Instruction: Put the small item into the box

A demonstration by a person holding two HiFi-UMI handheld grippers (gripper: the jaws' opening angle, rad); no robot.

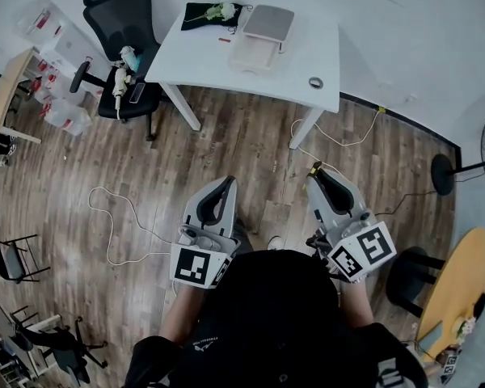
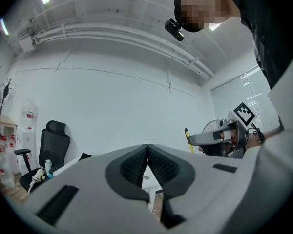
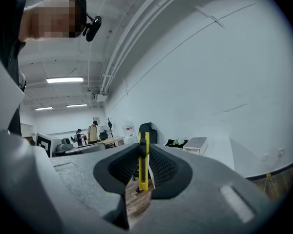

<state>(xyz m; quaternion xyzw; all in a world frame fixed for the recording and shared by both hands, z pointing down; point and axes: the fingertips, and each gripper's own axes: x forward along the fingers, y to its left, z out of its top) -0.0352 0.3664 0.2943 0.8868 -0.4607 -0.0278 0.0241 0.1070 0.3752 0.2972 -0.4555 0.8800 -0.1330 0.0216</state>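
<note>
My right gripper (image 1: 316, 171) (image 3: 143, 165) is shut on a slim yellow and black utility knife (image 3: 143, 161), which stands upright between the pads; its yellow tip (image 1: 315, 167) pokes out of the jaws in the head view. My left gripper (image 1: 226, 181) (image 2: 147, 154) is shut with nothing in it. Both are held over the wooden floor, well short of the white table (image 1: 307, 63). On that table lies an open beige box (image 1: 255, 53) with its grey lid (image 1: 268, 23) behind it; the box (image 3: 196, 144) also shows far off in the right gripper view.
A roll of tape (image 1: 315, 82), a small red item (image 1: 225, 40) and a black cloth with flowers (image 1: 212, 12) lie on the table. A black office chair (image 1: 121, 39) stands to its left. White cables (image 1: 113, 225) trail on the floor. A fan (image 1: 469, 164) stands at the right.
</note>
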